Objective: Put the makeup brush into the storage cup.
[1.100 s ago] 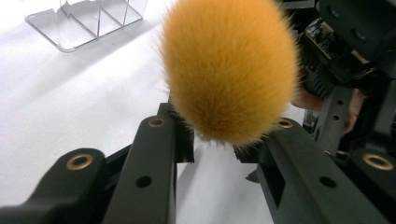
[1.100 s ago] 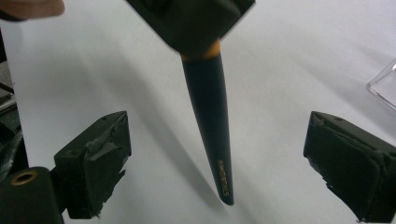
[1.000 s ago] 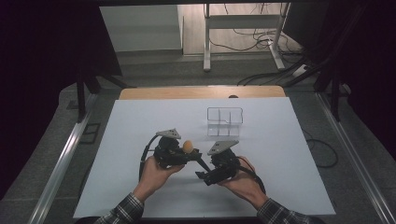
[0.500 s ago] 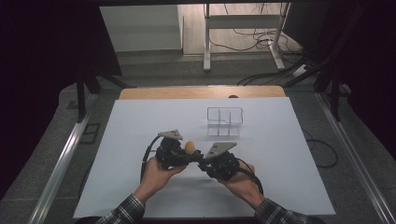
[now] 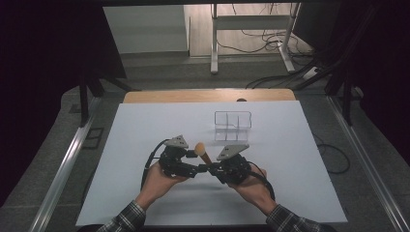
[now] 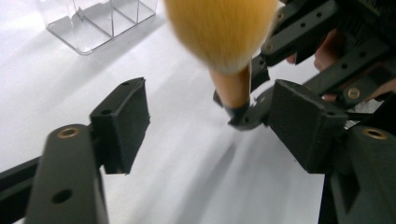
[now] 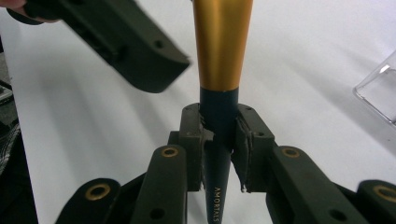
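Note:
A makeup brush with an orange bristle head [image 5: 199, 147], a gold ferrule [image 7: 222, 42] and a dark handle is held above the white table [image 5: 290, 159]. My right gripper [image 7: 219, 128] is shut on the dark handle, with the brush pointing away from it toward the left hand. My left gripper [image 6: 212, 123] is open, its pads [image 6: 122, 122] standing on either side of the brush's neck [image 6: 233, 88] without touching it. In the high view the left gripper [image 5: 192, 169] and the right gripper [image 5: 212, 168] meet tip to tip at the table's front middle.
A clear plastic organizer [image 5: 233, 124] with several compartments stands on the table just beyond the grippers; it also shows as a clear box [image 6: 93, 23] at the upper left and a corner [image 7: 378, 93] at the right. A wooden strip [image 5: 208, 95] edges the far side.
Both hands have drawn closer together. The right gripper has swung toward the left one, and the brush head now sits slightly farther right between them.

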